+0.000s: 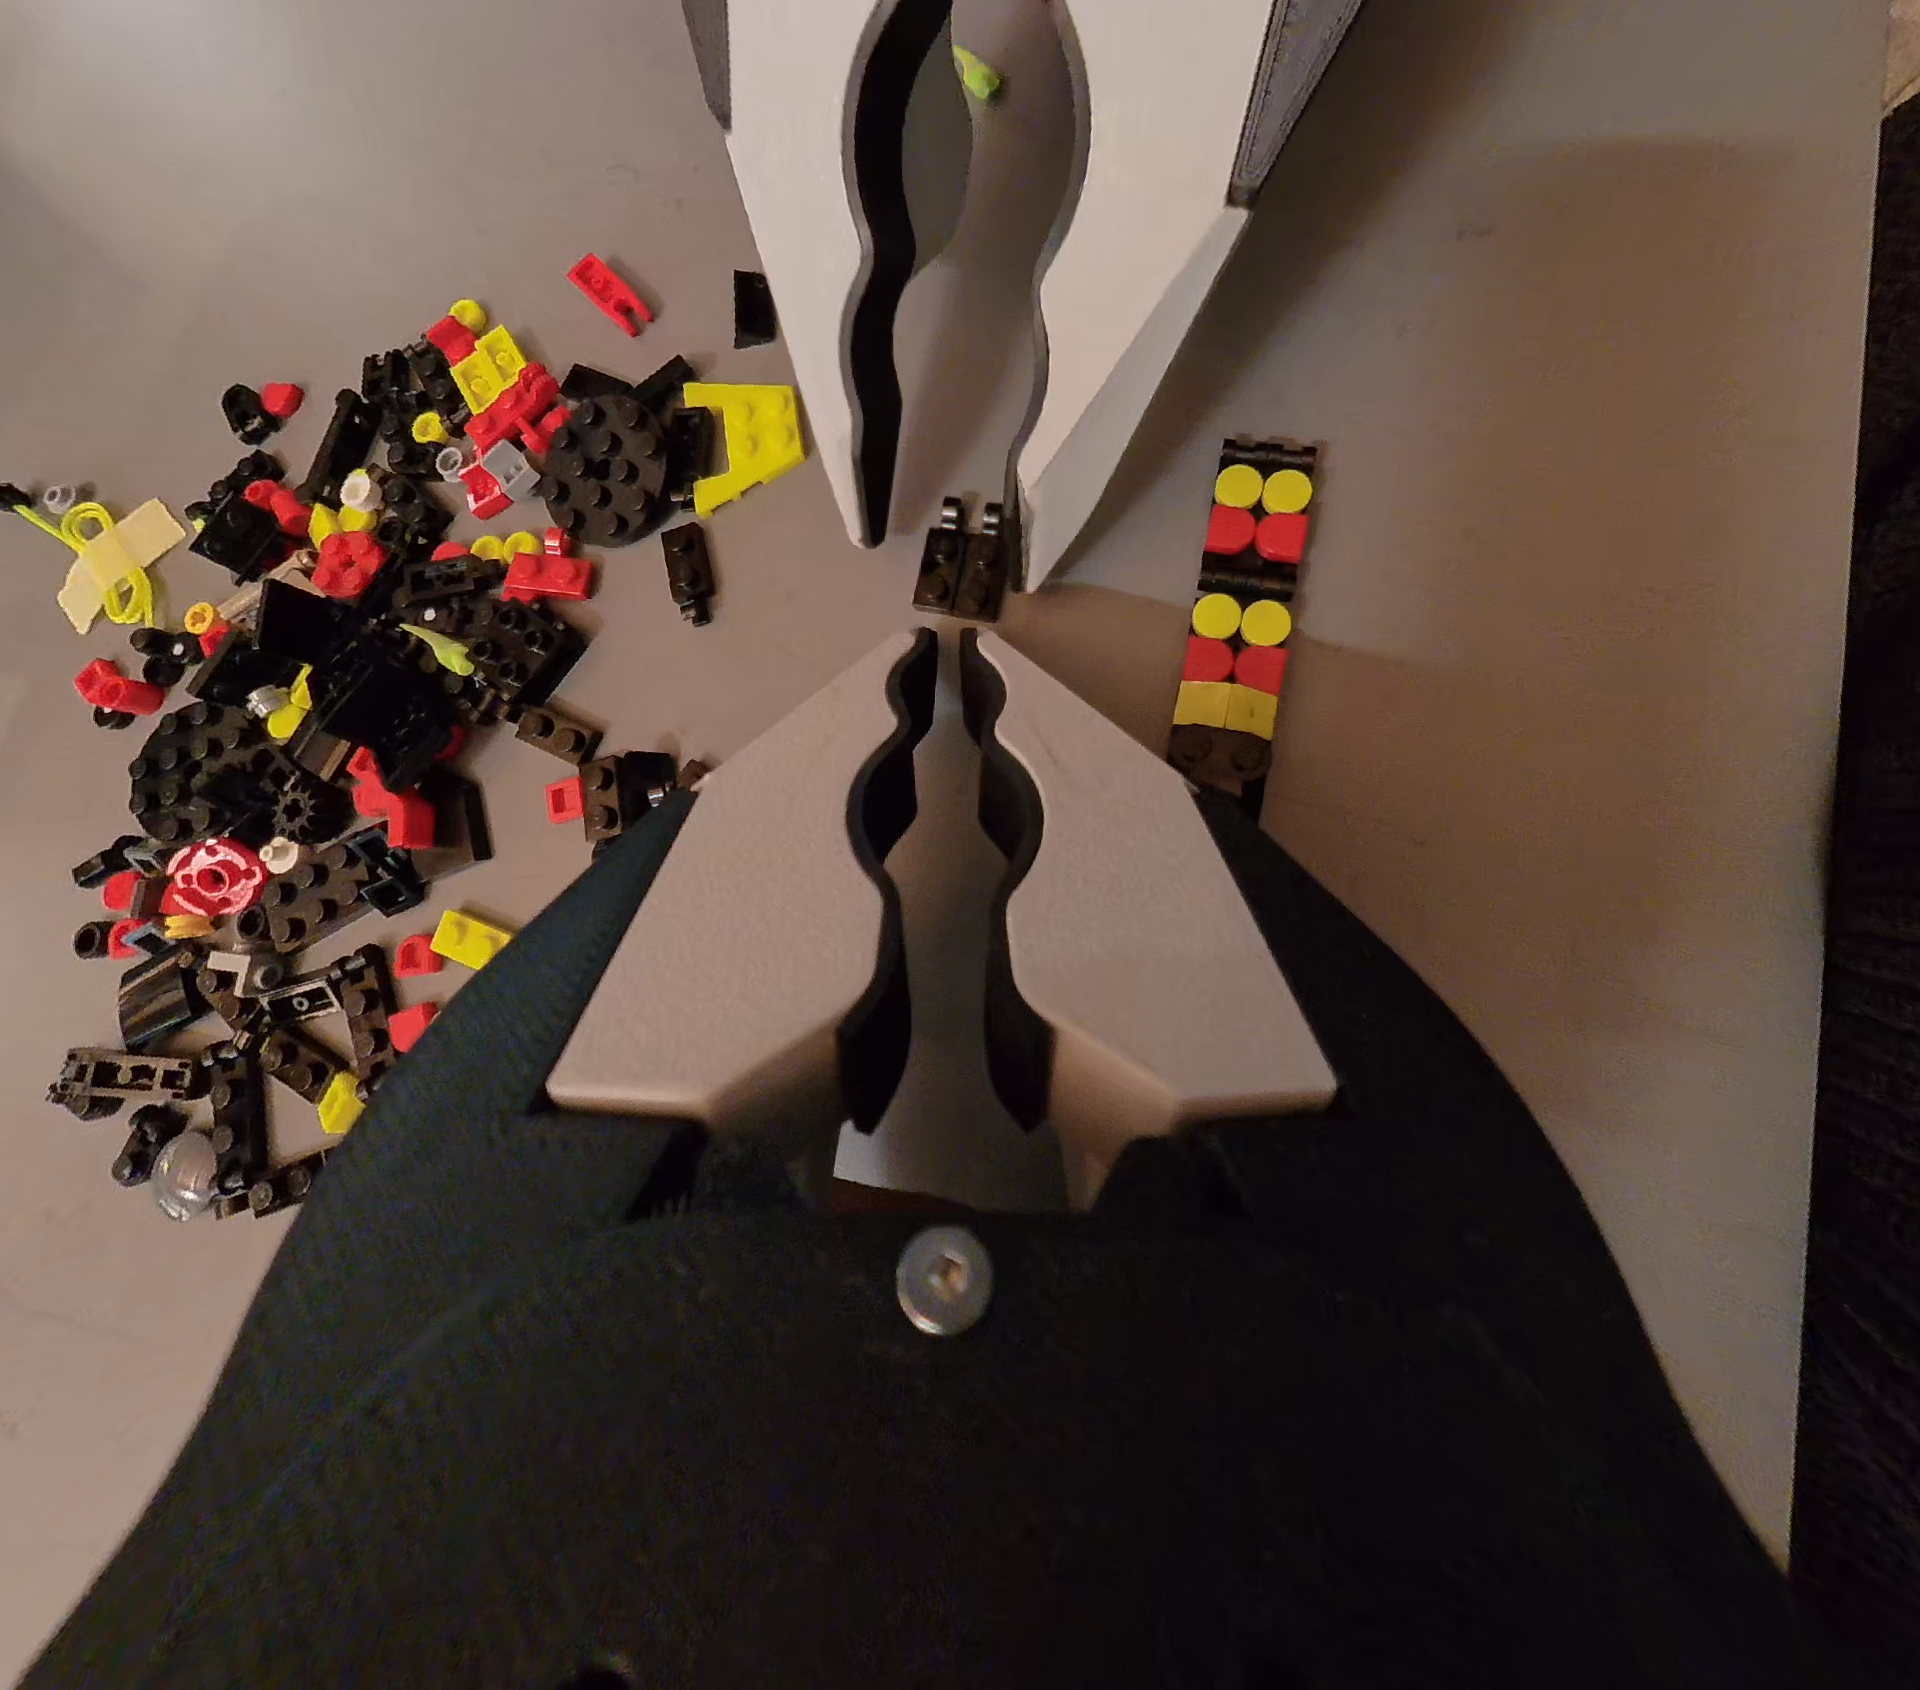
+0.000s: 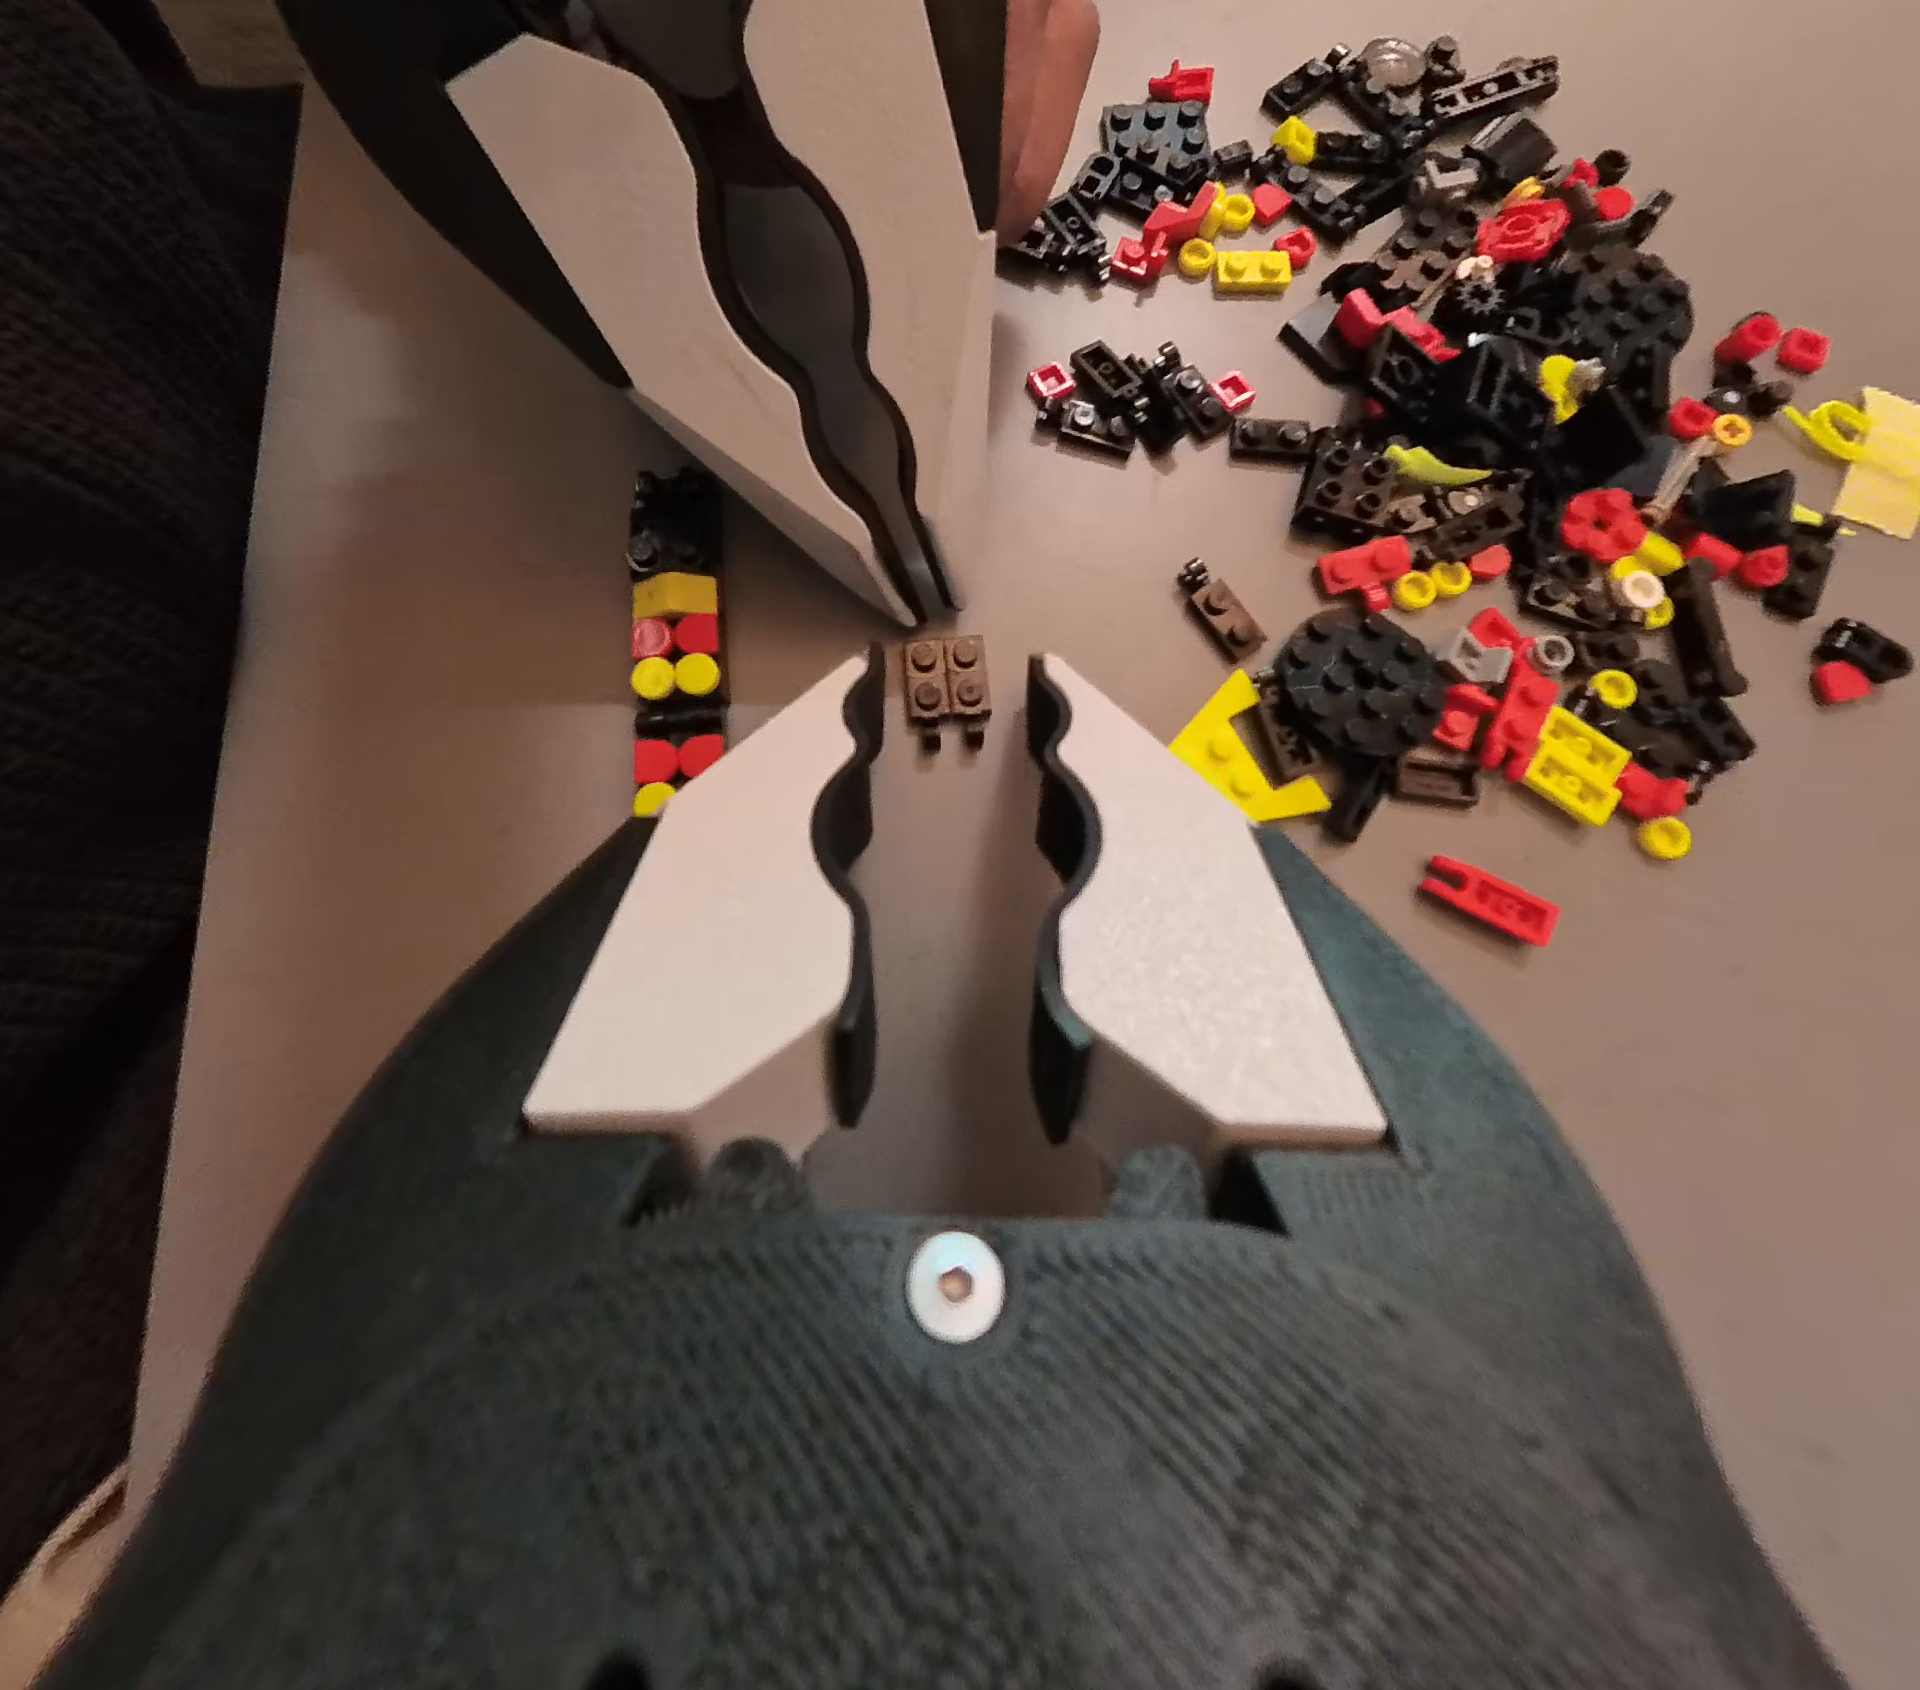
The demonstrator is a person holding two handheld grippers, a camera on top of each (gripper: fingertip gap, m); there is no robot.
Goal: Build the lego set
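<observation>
Both my wrist cameras look steeply down at the counter (image 1: 1558, 290) from close range, facing each other. Each looks along its own claw, the left claw (image 1: 948, 638) and the right claw (image 2: 948, 669). Both share the small dark plate pair (image 1: 961, 565) between the tips, the built strip (image 1: 1242, 612) and the loose brick pile (image 1: 343, 705).

- Right gripper (image 2: 948, 672): matt grey plastic fingers, coarse black body (layered texture).
- Table (image 2: 1351, 1225): smooth, matt, beige.
- Loose bricks (image 2: 1507, 435), right of that claw: glossy plastic.
- Screw (image 2: 954, 1284) behind the fingers: shiny metal.
</observation>
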